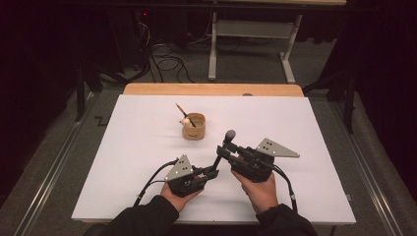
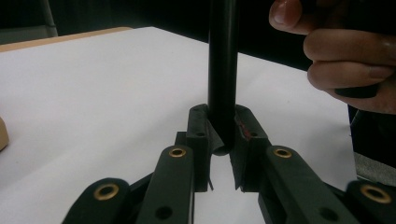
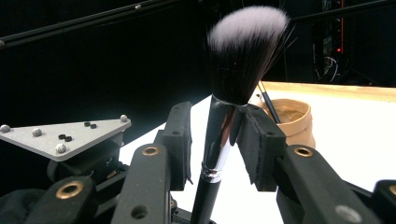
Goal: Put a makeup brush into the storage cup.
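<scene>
white table [image 1: 147,147]: one makeup brush [image 3: 243,51], one cup [image 1: 194,126], two hand-held grippers.

The white worktop [image 1: 147,147] is the brightest thing in the high view, evenly lit from above with only faint, soft shadows beside the wooden cup [image 1: 194,126]. Everything around the worktop falls into near black, and a small red light glows in the dark beyond its far edge. The picture is slightly soft and grainy. In the left gripper view the worktop glares almost to pure white. In the right gripper view the brush [image 3: 233,88] is sharp, the cup behind it blurred.
</scene>
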`<state>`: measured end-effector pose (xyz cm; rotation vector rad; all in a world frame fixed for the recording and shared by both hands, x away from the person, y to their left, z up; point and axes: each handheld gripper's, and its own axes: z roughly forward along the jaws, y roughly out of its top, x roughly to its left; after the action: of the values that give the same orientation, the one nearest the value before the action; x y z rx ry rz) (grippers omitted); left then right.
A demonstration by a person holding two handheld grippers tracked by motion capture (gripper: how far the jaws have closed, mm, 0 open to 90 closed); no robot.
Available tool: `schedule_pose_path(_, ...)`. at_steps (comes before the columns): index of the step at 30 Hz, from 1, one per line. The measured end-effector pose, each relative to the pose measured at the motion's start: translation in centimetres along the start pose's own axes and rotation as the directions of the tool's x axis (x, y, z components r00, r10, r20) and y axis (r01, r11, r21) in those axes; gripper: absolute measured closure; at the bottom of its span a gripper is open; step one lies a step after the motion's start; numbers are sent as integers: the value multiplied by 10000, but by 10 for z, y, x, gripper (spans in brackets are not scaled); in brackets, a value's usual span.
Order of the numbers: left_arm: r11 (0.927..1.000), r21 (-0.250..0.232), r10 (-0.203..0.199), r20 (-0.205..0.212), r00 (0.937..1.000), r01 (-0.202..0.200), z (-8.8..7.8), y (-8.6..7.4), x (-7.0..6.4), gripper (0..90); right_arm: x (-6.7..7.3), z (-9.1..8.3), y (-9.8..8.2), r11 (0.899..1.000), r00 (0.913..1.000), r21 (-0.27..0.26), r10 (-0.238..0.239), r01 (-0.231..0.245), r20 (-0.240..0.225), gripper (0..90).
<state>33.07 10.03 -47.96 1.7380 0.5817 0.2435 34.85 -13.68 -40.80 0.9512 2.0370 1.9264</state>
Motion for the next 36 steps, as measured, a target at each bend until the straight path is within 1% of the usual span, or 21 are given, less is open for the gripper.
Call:
schedule_pose_path(8, 10000, -44, 33, -29, 10000, -34, 0, 0, -1, 793, -2, 0, -2, 9998, 9997, -16, 206, -206, -108, 716)
schedule_pose_path(11, 10000, -7, 29, -5, 10000, -29, 1, -1, -1, 792, -3, 0, -2, 9996, 9995, -56, 283, -283, -138, 758)
schedule_pose_path(15, 10000, 17, -2, 3, 10000, 2, 1, -1, -1, 792, -4, -1, -2, 9995, 9994, -85, 304, -305, -157, 767)
schedule_pose_path(17, 10000, 50, -20, 15, 10000, 20, 2, -1, -1, 792, -5, -1, -2, 9993, 9991, -58, 361, -362, -237, 772)
schedule_pose_path(24, 9999, 106, 16, -11, 10000, -16, 2, -1, -1, 790, -5, 0, -2, 9992, 9987, -14, 395, -395, -325, 780)
schedule_pose_path(31, 9997, 190, 141, -84, 9999, -139, 2, 1, -1, 783, -3, 0, -2, 9996, 9988, 3, 269, -269, -414, 783)
schedule_pose_path(32, 9997, 201, 153, -73, 9999, -152, 2, 1, -1, 777, -3, -1, -2, 9997, 9987, -16, 252, -253, -448, 783)
schedule_pose_path(36, 9995, 242, 209, -124, 9997, -206, 1, 4, -1, 696, -2, -1, -1, 9998, 9986, -58, 189, -192, -503, 784)
